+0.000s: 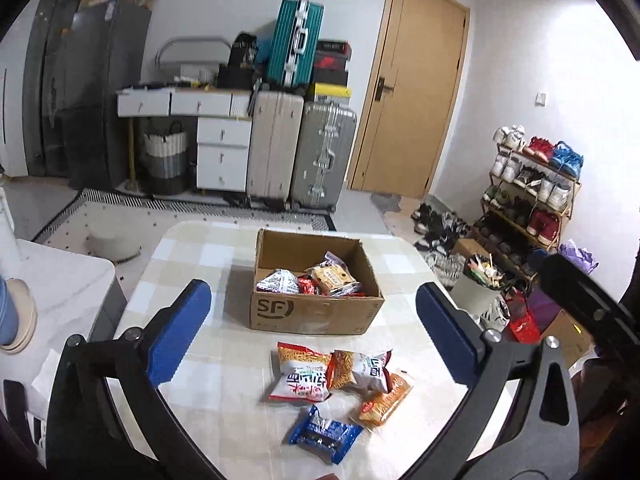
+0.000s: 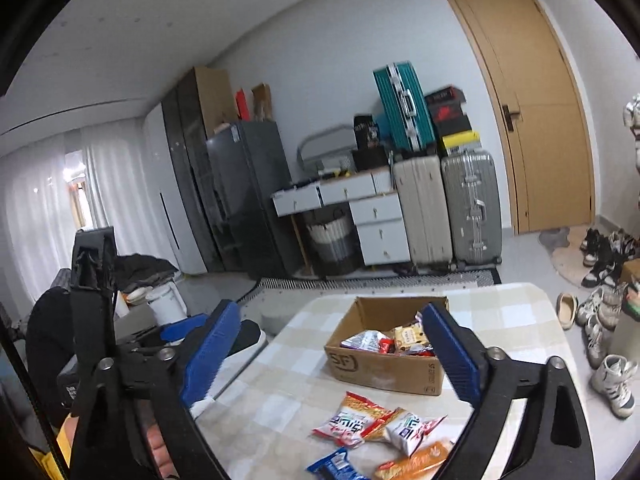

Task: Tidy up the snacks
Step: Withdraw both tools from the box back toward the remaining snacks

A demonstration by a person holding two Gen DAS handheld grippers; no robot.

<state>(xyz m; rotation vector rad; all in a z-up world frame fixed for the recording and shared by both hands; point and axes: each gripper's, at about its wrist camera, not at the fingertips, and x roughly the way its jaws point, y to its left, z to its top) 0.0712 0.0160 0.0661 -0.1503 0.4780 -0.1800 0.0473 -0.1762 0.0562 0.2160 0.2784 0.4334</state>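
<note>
The left claw (image 1: 314, 322) is released, its blue pads (image 1: 180, 332) spread wide with nothing between them — it hangs above the near part of the desk (image 1: 200, 360), which is covered in a pale checked cloth. The right claw (image 2: 332, 356) is likewise released and empty, its jaws wide apart.

On the desk, toward the far side, stands an open cardboard box (image 1: 316, 312) marked SF on its near wall. Inside it lie several wrapped snacks (image 1: 312, 280) — a silver packet at the left, a beige one at the right, red ones between.

Four more packets lie loose on the desk, near side of the box and apart from it. A red-and-white bag (image 1: 302, 376) sits leftmost, touching a second red-and-white bag (image 1: 362, 368) to its right. An orange packet (image 1: 386, 402) lies just beside and partly under that second bag. A blue packet (image 1: 324, 434) lies nearest, just in front of the others.
</note>
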